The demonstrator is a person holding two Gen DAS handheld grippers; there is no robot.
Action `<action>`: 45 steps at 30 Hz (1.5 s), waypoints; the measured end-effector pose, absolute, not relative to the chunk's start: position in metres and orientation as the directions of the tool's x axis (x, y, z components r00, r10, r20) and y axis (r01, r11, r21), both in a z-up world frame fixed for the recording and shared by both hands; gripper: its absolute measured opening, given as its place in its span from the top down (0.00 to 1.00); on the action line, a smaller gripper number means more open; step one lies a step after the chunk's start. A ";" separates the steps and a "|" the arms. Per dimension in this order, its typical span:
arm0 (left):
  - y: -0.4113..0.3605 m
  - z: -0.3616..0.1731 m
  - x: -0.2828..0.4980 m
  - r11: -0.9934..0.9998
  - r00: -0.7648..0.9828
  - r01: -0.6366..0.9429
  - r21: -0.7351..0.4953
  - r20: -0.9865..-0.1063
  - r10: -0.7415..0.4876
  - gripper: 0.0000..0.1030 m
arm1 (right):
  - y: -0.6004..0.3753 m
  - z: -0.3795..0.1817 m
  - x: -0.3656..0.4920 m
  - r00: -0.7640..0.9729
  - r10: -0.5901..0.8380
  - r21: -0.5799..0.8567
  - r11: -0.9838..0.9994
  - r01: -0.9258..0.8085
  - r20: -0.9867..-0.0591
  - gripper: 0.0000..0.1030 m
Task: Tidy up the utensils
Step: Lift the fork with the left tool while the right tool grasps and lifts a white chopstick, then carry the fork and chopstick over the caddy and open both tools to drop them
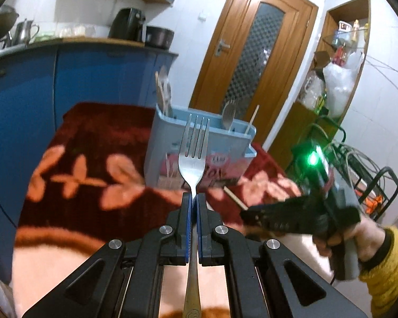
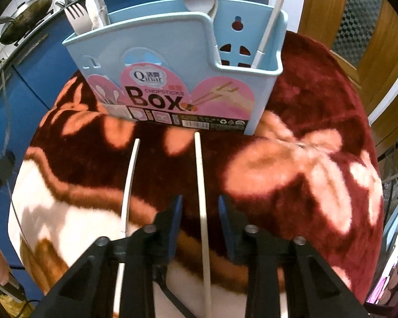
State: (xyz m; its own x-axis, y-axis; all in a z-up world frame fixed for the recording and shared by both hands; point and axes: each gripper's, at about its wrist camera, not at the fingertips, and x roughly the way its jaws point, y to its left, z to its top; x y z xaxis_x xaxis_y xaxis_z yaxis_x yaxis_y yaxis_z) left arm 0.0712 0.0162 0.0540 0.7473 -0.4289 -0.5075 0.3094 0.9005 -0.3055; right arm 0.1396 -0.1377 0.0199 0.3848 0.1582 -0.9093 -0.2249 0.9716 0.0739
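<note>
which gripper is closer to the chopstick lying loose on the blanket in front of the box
Right. The right gripper straddles the chopstick, with its fingers either side but not pressing. The left gripper is off to the side, shut on a fork.

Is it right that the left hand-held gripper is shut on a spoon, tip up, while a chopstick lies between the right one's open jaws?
Not quite: the left hand-held gripper is shut on a fork, tines up, as the left wrist view shows. The rest holds: in the right wrist view a chopstick lies on the blanket between the open jaws of the right hand-held gripper.
</note>
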 end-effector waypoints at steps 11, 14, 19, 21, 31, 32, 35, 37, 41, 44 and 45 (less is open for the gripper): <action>0.016 0.090 0.090 0.899 0.820 0.281 -0.335 -0.404 -0.406 0.97 | -0.160 0.049 0.101 0.563 0.293 0.203 0.955 -0.218 -0.773 0.94; 0.016 0.100 0.100 0.902 0.841 0.269 -0.339 -0.374 -0.392 0.97 | -0.168 0.064 0.093 0.623 0.326 0.233 0.945 -0.229 -0.711 0.94; 0.012 0.116 0.117 0.917 0.872 0.245 -0.314 -0.341 -0.350 0.97 | -0.173 0.091 0.087 0.726 0.350 0.263 0.935 -0.236 -0.592 0.94; 0.008 0.124 0.125 0.923 0.886 0.237 -0.304 -0.321 -0.333 0.97 | -0.179 0.097 0.087 0.756 0.355 0.279 0.931 -0.234 -0.550 0.94; -0.014 0.150 0.164 0.931 0.918 0.234 -0.280 -0.252 -0.307 0.97 | -0.197 0.125 0.078 0.858 0.350 0.295 0.923 -0.247 -0.377 0.94; -0.016 0.151 0.168 0.932 0.920 0.229 -0.281 -0.250 -0.302 0.97 | -0.199 0.126 0.079 0.863 0.344 0.287 0.926 -0.246 -0.370 0.94; -0.022 0.150 0.179 0.940 0.933 0.221 -0.260 -0.224 -0.281 0.97 | -0.202 0.131 0.088 0.875 0.342 0.287 0.925 -0.249 -0.343 0.94; -0.024 0.148 0.183 0.943 0.941 0.217 -0.252 -0.203 -0.270 0.97 | -0.204 0.134 0.094 0.881 0.343 0.296 0.922 -0.249 -0.326 0.94; -0.020 0.137 0.193 0.944 0.957 0.188 -0.270 -0.167 -0.238 0.97 | -0.206 0.139 0.114 0.898 0.336 0.308 0.919 -0.246 -0.284 0.94; -0.014 0.128 0.200 0.940 0.964 0.174 -0.293 -0.146 -0.224 0.97 | -0.206 0.140 0.132 0.906 0.340 0.329 0.911 -0.249 -0.254 0.94; -0.012 0.125 0.200 0.936 0.965 0.175 -0.304 -0.137 -0.225 0.97 | -0.206 0.140 0.139 0.908 0.338 0.332 0.910 -0.249 -0.247 0.94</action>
State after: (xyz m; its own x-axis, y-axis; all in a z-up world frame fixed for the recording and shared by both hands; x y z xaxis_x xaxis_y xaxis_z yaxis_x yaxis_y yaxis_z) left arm 0.2001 -0.0122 0.1254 0.9647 -0.2248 -0.1371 0.1750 0.9364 -0.3040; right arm 0.1386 -0.2056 0.1400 0.9081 0.3385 -0.2466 -0.2489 0.9098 0.3322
